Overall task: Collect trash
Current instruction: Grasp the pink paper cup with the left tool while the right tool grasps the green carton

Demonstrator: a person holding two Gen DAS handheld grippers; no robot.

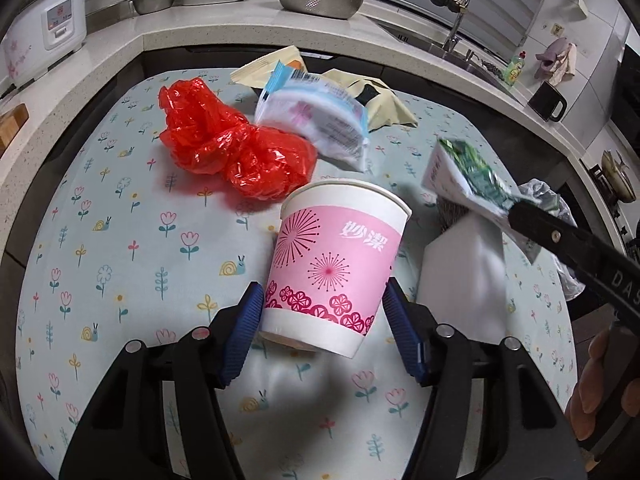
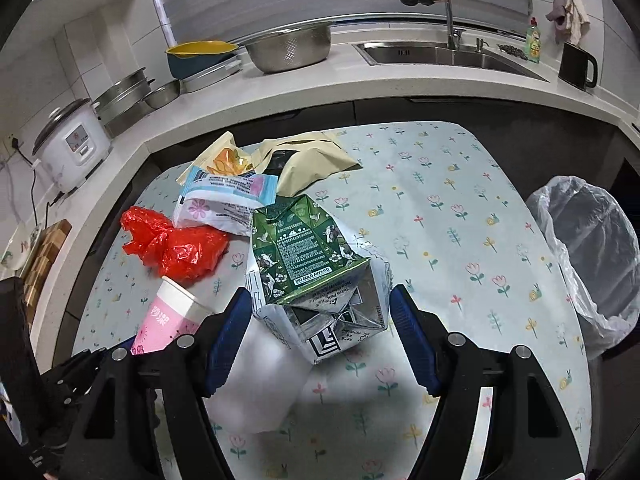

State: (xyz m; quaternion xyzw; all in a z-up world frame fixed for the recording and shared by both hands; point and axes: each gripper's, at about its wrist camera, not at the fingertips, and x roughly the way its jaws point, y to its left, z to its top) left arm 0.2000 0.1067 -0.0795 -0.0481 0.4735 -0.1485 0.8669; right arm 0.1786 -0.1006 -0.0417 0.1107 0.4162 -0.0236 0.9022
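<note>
Left hand-held gripper [image 1: 324, 312]: clamped on the paper cup [image 1: 336, 264], gripped low near the base so the thin wall doesn't cave in.
Right hand-held gripper [image 2: 320, 320]: holding a crumpled carton [image 2: 312, 264], foil-lined, folded flat-ish, lifted off the tabletop [image 2: 440, 208].
Bin [image 2: 592, 248]: off to its right, clear liner, probably the drop spot.
Ahead: crinkly red bag [image 1: 232, 148], glossy wrappers [image 1: 316, 116].

Left claw [image 1: 324, 320] clamped on pink paper cup [image 1: 334, 264], tilted above floral table [image 1: 100, 240]. Behind cup: red plastic bag [image 1: 224, 144], white-blue wrapper [image 1: 316, 120]. Right of cup: green carton [image 1: 468, 180] pinched in right claw [image 1: 516, 210].
</note>
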